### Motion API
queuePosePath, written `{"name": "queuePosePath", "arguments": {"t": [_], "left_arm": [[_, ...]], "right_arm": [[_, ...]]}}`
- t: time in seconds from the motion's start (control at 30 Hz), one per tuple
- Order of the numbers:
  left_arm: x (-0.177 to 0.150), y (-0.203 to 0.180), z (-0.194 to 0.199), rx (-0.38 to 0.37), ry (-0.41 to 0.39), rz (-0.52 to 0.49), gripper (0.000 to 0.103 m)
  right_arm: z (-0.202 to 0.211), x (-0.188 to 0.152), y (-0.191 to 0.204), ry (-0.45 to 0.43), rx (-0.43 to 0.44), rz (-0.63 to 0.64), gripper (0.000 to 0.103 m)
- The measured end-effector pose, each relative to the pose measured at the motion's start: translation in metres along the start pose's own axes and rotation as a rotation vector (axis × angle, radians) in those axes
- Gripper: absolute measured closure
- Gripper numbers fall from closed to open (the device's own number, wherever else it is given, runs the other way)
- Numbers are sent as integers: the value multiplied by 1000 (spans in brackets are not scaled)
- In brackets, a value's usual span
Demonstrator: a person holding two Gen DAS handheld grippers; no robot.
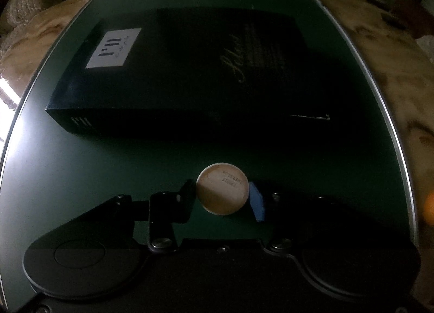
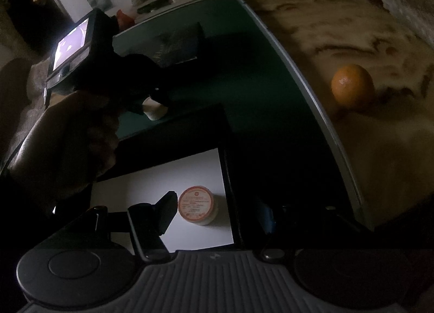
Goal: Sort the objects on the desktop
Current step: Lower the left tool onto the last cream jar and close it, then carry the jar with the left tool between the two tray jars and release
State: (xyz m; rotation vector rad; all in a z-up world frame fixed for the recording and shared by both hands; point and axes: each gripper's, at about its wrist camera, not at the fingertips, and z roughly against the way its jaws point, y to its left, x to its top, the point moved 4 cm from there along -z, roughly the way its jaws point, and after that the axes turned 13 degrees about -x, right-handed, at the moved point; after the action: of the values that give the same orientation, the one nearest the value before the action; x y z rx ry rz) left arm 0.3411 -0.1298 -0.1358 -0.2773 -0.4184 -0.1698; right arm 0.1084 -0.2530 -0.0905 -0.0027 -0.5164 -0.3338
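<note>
In the left wrist view my left gripper (image 1: 223,196) is shut on a small round cream jar (image 1: 222,192), held just above the dark green mat (image 1: 81,166). A black box (image 1: 190,69) with a white label lies on the mat beyond it. In the right wrist view my right gripper (image 2: 217,211) is open around a small round tin with an orange label (image 2: 195,204), which sits on a white sheet (image 2: 152,177) in a black tray. The left gripper with its jar (image 2: 154,109) shows at the left.
An orange (image 2: 352,86) rests on the wooden table (image 2: 379,136) to the right of the mat's metal edge (image 2: 312,90); it also shows in the left wrist view (image 1: 429,211). A plastic bag (image 2: 412,9) lies far right. Clutter lines the back wall.
</note>
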Motion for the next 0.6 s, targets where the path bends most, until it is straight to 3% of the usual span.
{"name": "queuePosePath", "arguments": {"t": [0.33,0.6], "left_arm": [[-2,2,9,-5,-1,12,62],[-11,-2,56,-26,-20,2,62]], "right_arm": [[-3,0,-3,10,5,-17,38],[4,-1,-2,-3,10,-23,38]]}}
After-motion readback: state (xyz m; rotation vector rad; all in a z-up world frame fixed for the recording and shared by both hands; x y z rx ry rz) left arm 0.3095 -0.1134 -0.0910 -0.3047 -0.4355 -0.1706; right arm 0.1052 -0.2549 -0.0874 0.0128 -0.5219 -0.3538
